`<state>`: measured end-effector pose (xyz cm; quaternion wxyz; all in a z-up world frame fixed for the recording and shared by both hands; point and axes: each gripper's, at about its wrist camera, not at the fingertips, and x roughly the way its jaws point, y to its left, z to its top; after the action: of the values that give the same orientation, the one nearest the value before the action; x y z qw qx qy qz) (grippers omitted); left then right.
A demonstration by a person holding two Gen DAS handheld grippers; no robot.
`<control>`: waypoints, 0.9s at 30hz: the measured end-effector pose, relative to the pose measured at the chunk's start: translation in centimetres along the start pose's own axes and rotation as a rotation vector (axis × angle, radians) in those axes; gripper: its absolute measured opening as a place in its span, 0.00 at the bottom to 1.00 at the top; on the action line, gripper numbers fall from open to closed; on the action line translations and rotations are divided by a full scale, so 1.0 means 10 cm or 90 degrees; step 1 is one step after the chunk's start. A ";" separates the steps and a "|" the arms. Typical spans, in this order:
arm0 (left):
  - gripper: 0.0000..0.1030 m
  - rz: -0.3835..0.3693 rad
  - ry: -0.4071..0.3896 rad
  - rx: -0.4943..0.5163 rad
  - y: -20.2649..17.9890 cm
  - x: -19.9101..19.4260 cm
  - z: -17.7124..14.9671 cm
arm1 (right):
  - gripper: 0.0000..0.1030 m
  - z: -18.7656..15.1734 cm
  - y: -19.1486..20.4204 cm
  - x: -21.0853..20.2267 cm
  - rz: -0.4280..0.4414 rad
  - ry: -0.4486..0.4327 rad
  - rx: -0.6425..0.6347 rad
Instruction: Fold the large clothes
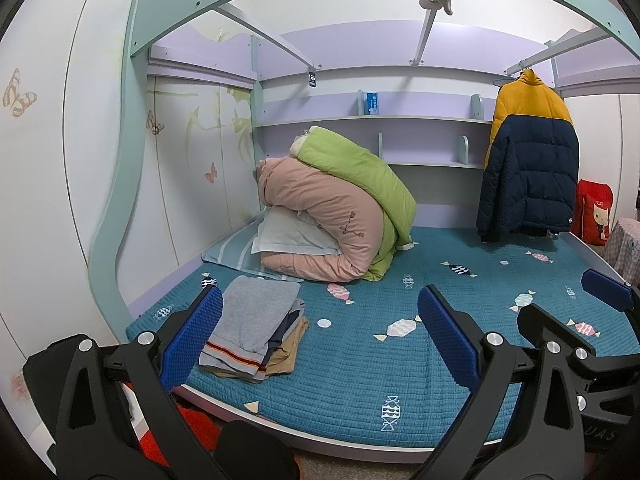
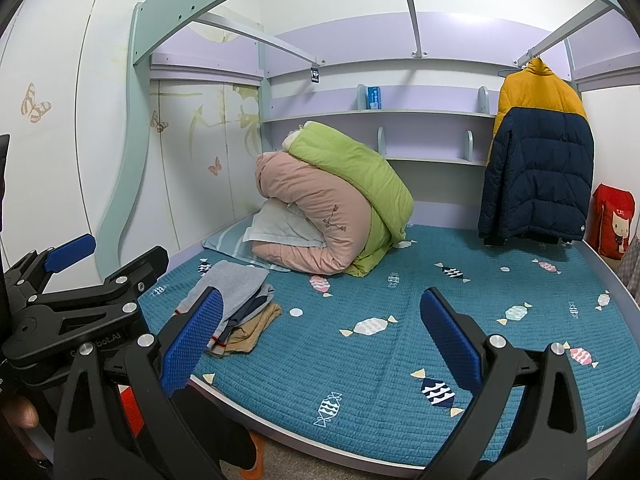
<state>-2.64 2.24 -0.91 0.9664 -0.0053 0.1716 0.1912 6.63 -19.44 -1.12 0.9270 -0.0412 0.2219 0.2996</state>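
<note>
A yellow and navy puffer jacket hangs from a rail at the back right of the bed; it also shows in the right wrist view. A stack of folded clothes, grey on top, lies at the bed's front left. My left gripper is open and empty, held over the bed's front edge beside the stack. My right gripper is open and empty, to the right of the left one. The right gripper also shows at the right edge of the left wrist view.
The teal quilted mattress has bare room in the middle and right. Rolled pink and green duvets and a pillow sit at the back left. Shelves line the back wall. A red bag stands at the far right.
</note>
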 end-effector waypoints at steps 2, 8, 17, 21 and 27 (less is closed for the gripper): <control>0.95 0.002 0.000 -0.001 0.00 0.00 0.00 | 0.93 0.00 -0.01 0.01 0.000 0.000 -0.001; 0.95 0.002 0.003 -0.004 0.01 0.00 0.00 | 0.93 0.00 -0.01 0.02 0.001 0.001 -0.002; 0.95 0.002 0.008 -0.008 0.05 0.06 -0.01 | 0.93 0.00 -0.01 0.07 0.000 0.006 -0.006; 0.95 0.001 0.011 -0.009 0.06 0.14 -0.03 | 0.93 0.00 -0.03 0.15 0.001 0.012 -0.007; 0.95 -0.002 0.022 -0.015 0.12 0.31 -0.06 | 0.93 0.00 -0.01 0.34 -0.003 0.028 -0.014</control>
<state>-0.56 4.47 -2.41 0.9634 -0.0204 0.1863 0.1916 9.15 -17.73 -2.59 0.9222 -0.0581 0.2389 0.2986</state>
